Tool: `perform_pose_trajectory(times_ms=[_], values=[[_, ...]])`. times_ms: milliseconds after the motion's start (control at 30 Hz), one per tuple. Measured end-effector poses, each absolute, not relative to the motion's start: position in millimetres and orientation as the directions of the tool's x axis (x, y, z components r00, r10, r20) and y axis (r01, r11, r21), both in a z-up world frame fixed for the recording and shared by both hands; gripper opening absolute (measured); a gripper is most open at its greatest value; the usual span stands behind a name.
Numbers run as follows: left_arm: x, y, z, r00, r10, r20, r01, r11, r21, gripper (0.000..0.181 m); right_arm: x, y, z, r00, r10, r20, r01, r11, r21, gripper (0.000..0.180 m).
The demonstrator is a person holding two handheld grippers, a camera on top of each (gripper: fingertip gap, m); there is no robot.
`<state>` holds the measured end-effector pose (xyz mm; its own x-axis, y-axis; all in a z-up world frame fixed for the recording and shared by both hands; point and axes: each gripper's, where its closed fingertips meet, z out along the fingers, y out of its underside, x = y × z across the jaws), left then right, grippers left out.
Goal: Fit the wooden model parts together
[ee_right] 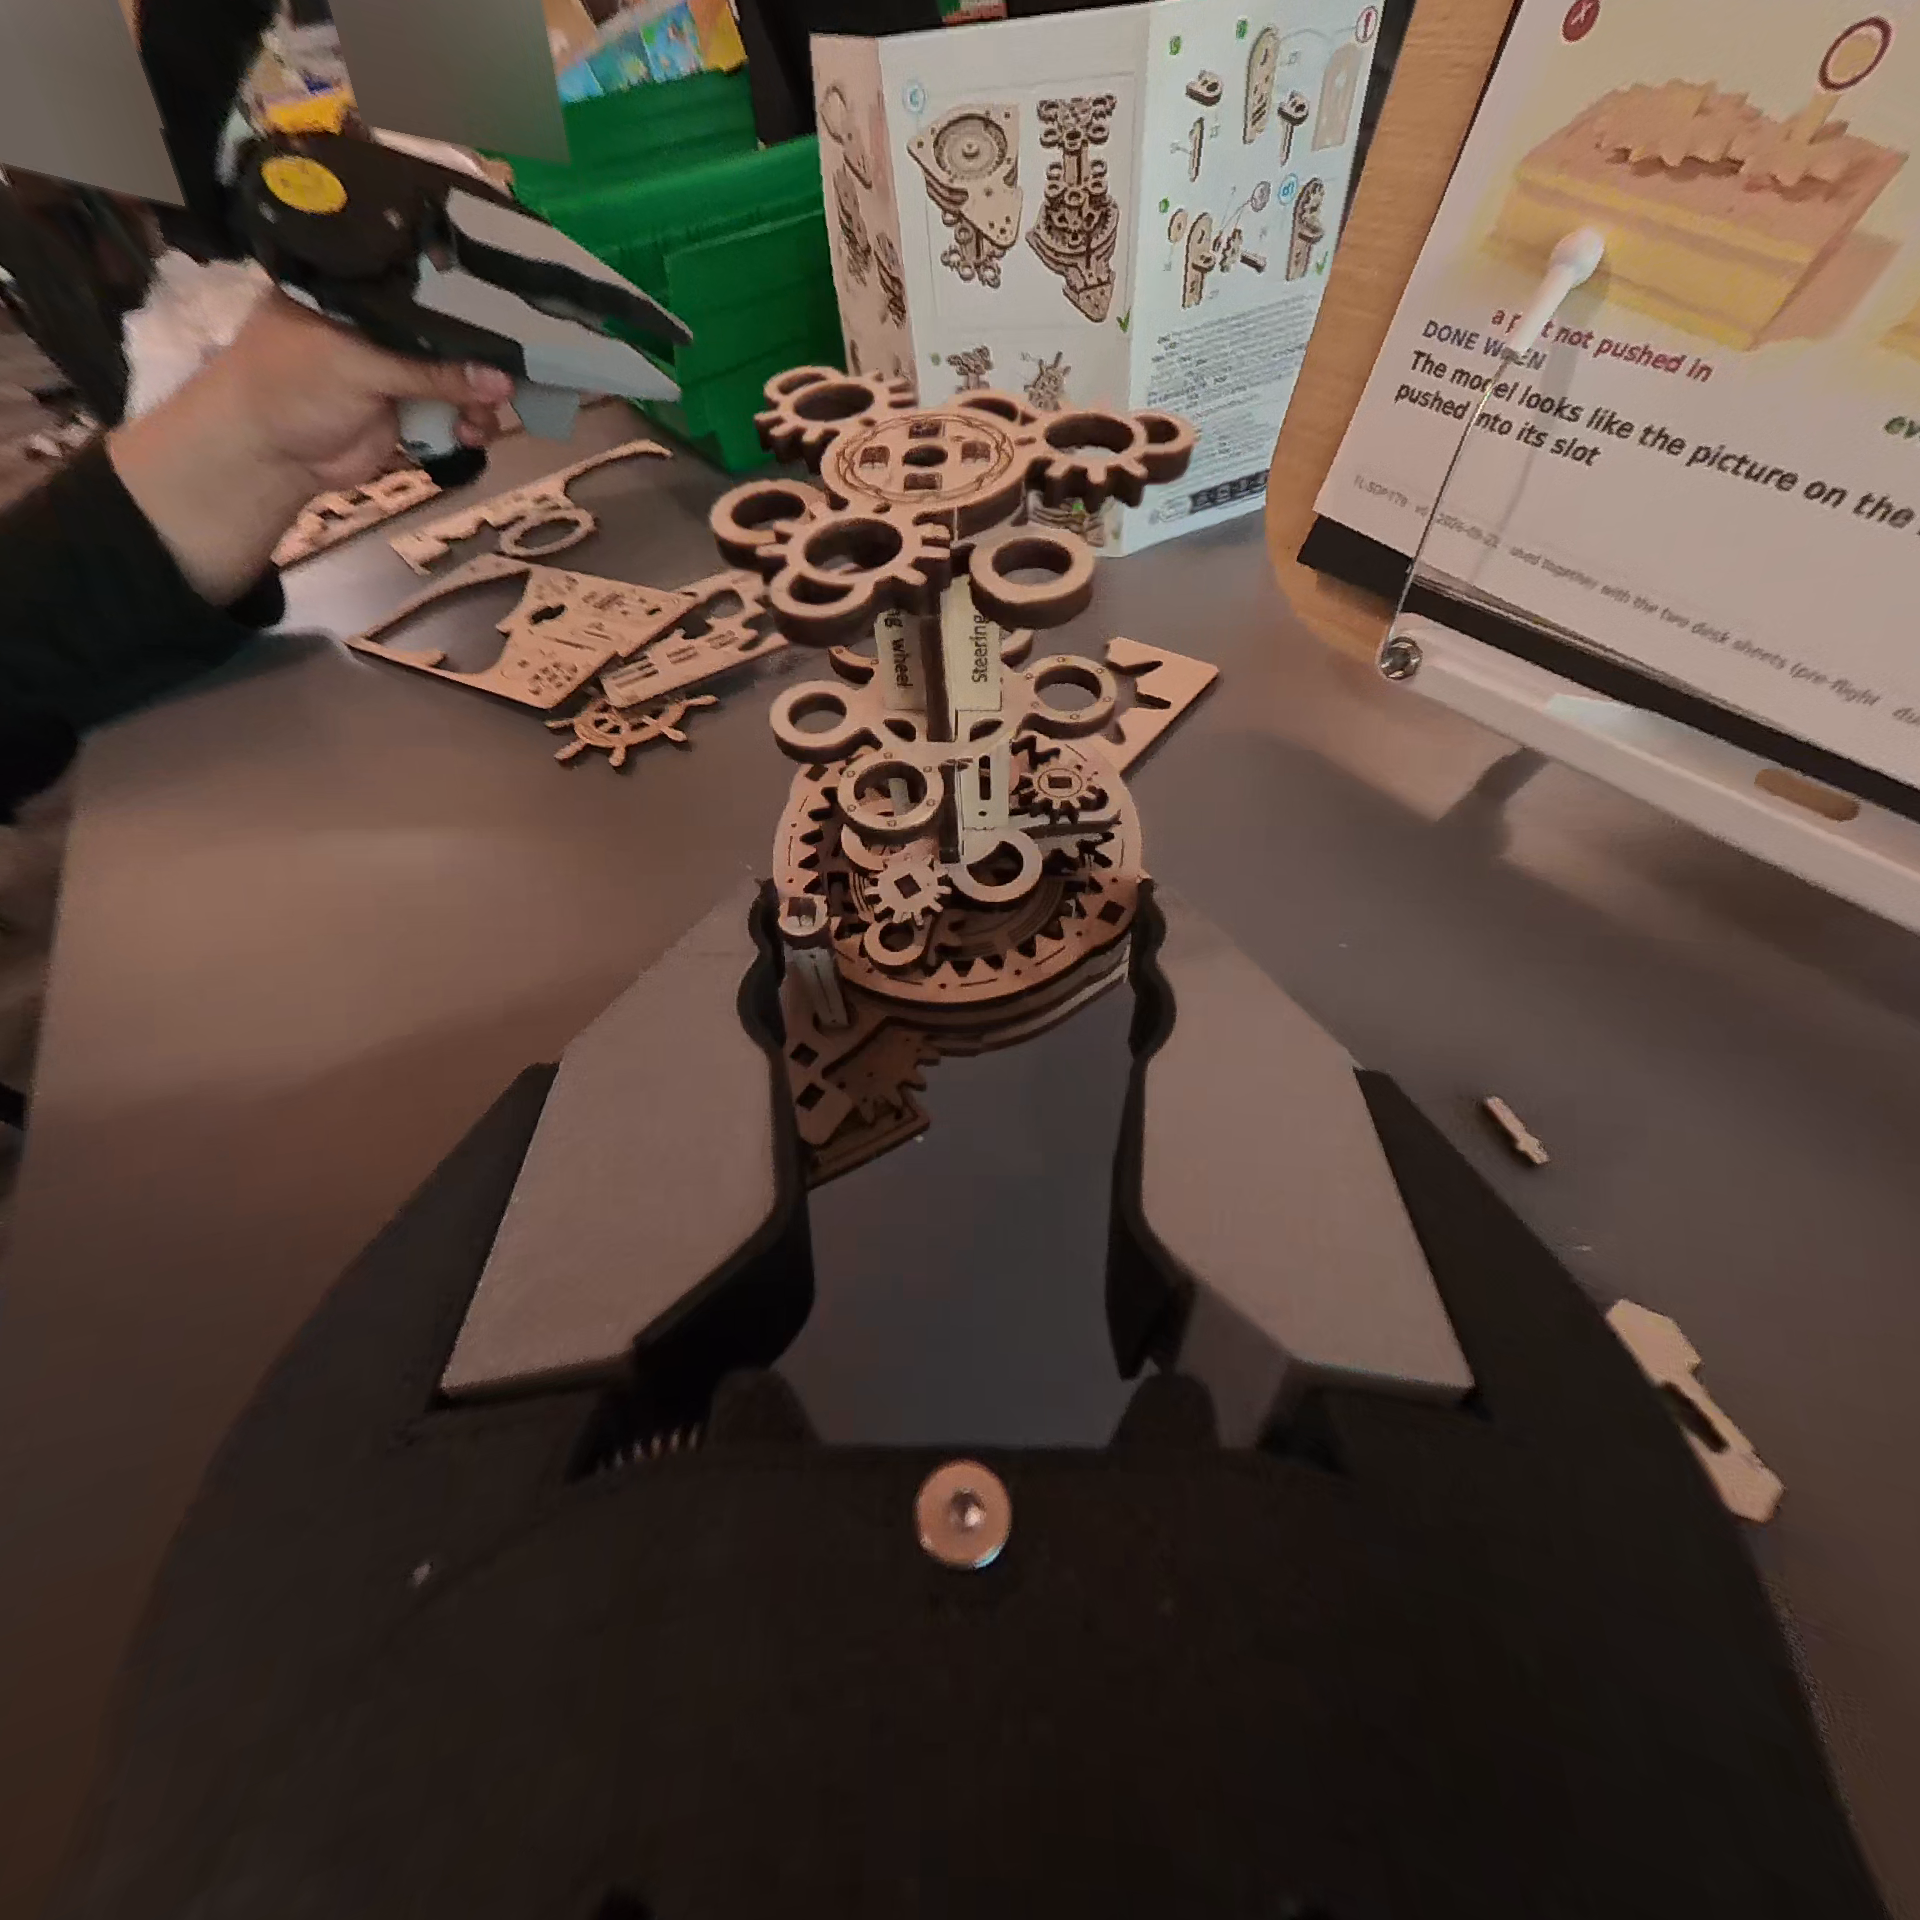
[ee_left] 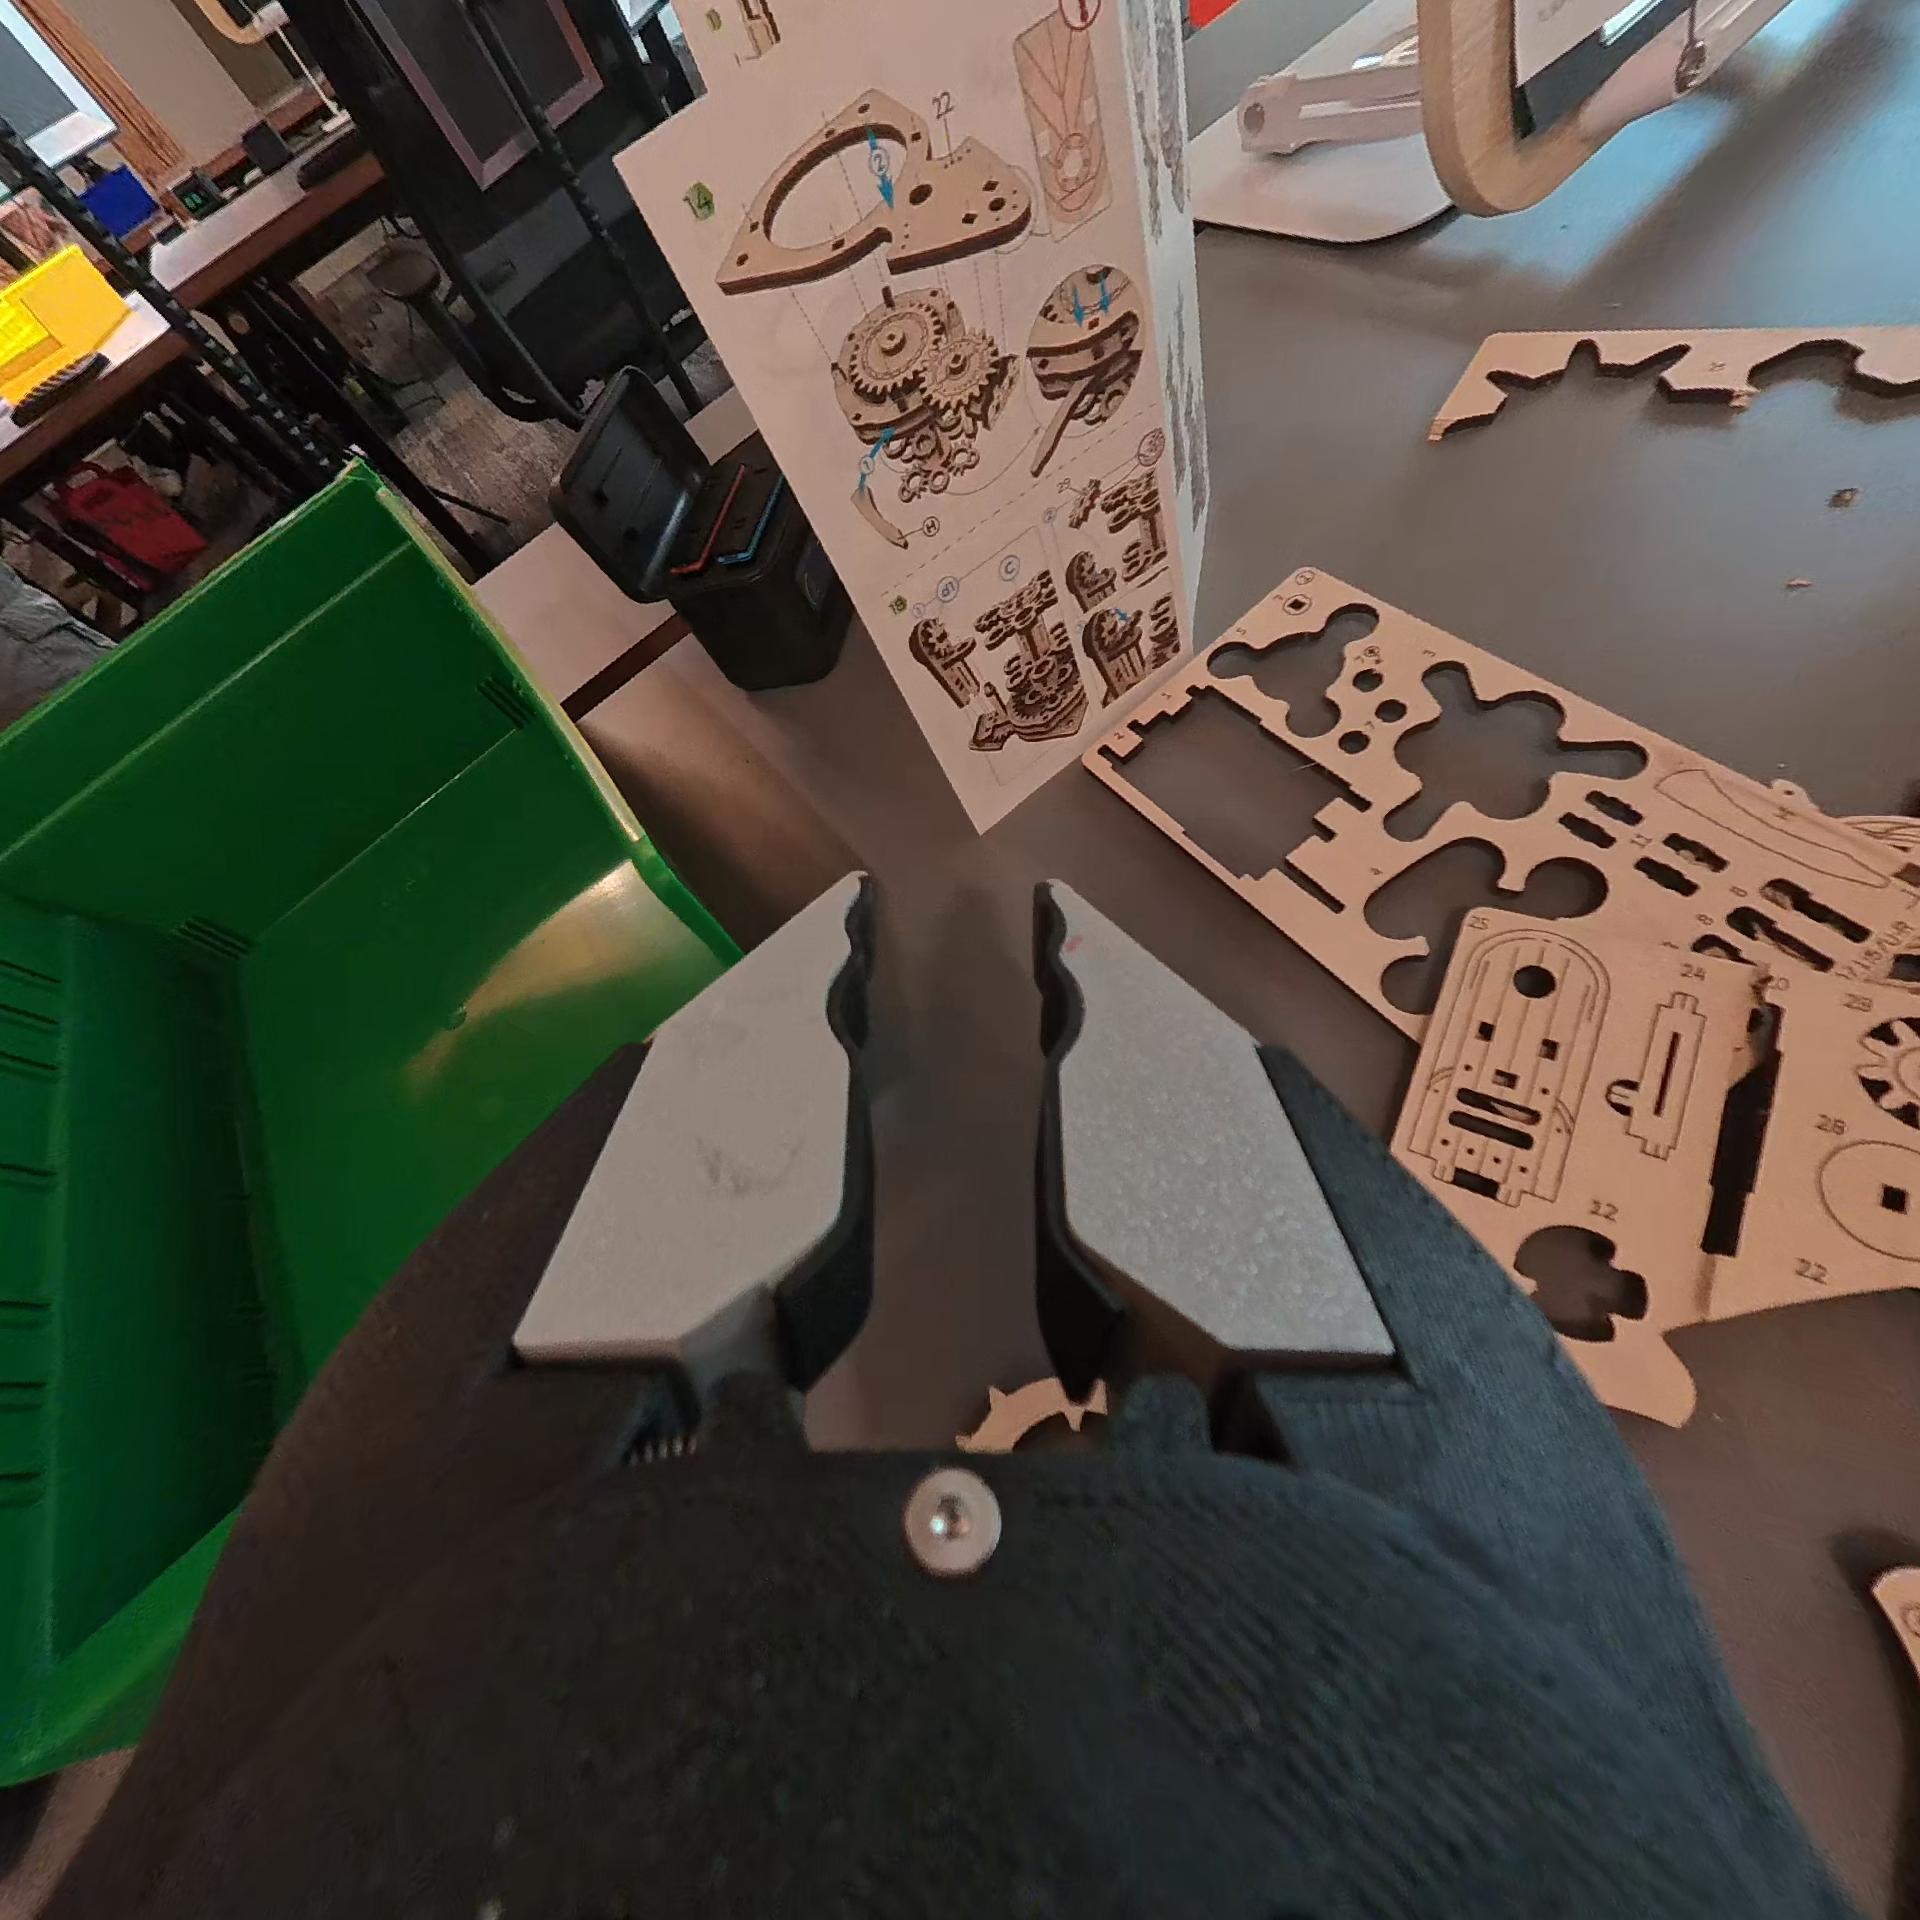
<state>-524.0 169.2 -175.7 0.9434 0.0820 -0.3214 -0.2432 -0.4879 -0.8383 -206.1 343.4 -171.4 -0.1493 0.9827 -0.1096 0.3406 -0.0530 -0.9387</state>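
The wooden model (ee_right: 951, 883) stands upright on the grey table: a round geared base with a post that carries tiers of ring-shaped plates. My right gripper (ee_right: 953, 906) has its fingertips against both sides of the round base and is shut on it. My left gripper (ee_left: 953, 909) is partly open and empty, above the table near punched wooden sheets (ee_left: 1455, 831). It also shows in the right wrist view (ee_right: 634, 343), held in a hand at the far left. A toothed wooden piece (ee_left: 1029, 1418) lies under it. A ship's-wheel part (ee_right: 623, 727) lies left of the model.
A green bin (ee_left: 260, 883) stands at the left. A folded instruction booklet (ee_left: 935, 416) stands upright behind the model (ee_right: 1091, 260). A clipboard stand (ee_right: 1662, 364) is at the right. Small loose wooden pieces (ee_right: 1694, 1423) lie right of my right gripper. A black device (ee_left: 707, 561) sits behind the bin. My right fingertips sit around 35 cm from my left ones. It is some 11 cm from my left tips to the toothed wooden piece (ee_left: 1029, 1418).
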Motion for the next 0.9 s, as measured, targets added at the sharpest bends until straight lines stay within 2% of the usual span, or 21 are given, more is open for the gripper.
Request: perform_pose_trajectory(times_ms=[267, 500, 700, 900], values=[[-518.4, 170.8, -174.4, 0.945, 0.062, -0.320, -0.254, -0.477, -0.841, 0.028, -207.5, 332.3, -153.8, -0.274, 0.881, -0.387, 0.286, -0.310, -0.907, 0.064], [-434.6, 195.2, -152.7, 0.929, -0.139, -0.344, -0.371, -0.341, -0.864, 0.030, -219.3, 307.6, -115.7, -0.472, 0.585, -0.660, 0.219, -0.647, -0.730, 0.064], [-320.1, 222.6, -145.4, 0.854, -0.366, -0.369, -0.464, -0.218, -0.858, 0.036, -230.7, 282.8, -113.6, -0.515, 0.481, -0.709, 0.276, -0.690, -0.669, 0.065], [-276.9, 241.4, -138.9, 0.822, -0.423, -0.381, -0.476, -0.144, -0.867, 0.051, -232.5, 263.8, -117.2, -0.536, 0.407, -0.739, 0.353, -0.687, -0.635, 0.065]])
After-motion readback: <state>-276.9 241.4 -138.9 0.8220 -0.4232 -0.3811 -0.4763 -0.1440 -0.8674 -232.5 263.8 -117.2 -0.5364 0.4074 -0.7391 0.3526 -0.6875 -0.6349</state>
